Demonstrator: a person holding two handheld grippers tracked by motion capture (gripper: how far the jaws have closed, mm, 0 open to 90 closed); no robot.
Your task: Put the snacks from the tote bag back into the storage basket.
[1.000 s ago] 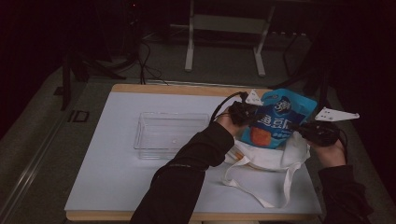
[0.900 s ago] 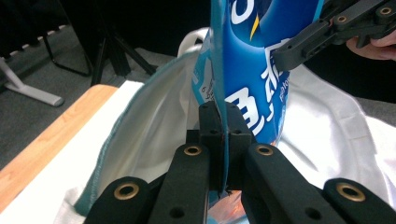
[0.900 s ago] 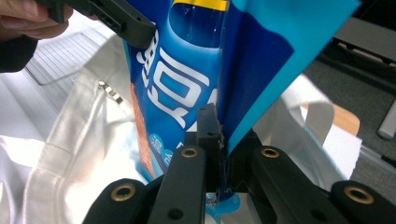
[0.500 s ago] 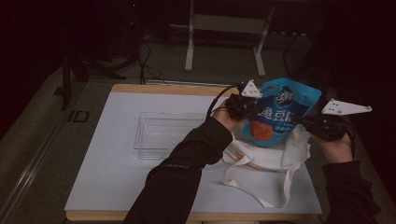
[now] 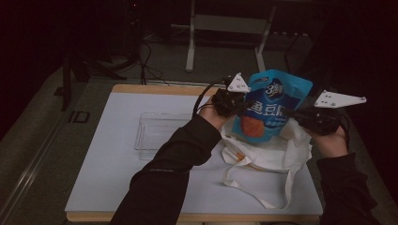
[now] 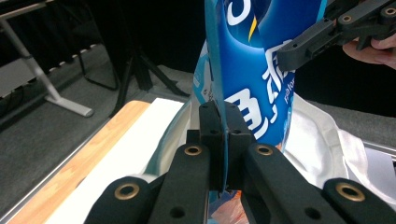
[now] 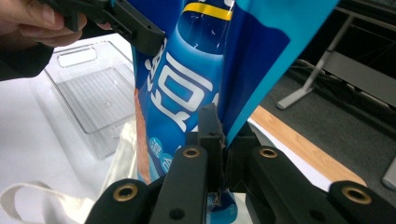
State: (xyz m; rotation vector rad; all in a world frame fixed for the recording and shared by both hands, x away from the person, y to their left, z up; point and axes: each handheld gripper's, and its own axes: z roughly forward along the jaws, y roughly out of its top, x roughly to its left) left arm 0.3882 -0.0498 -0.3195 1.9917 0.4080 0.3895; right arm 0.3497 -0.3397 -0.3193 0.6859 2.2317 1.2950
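The blue snack pouch stands upright, long axis vertical, top toward 12 o'clock. The left gripper pinches its 9 o'clock edge; the right gripper pinches its 3 o'clock edge, above the white tote bag.

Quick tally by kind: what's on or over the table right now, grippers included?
Grippers: 2, left gripper and right gripper, each clamped on a side edge of the bag
Blue snack bag: 1, held up over the tote
White tote bag: 1, on the table
Clear plastic tray: 1, on the table
Total: 5
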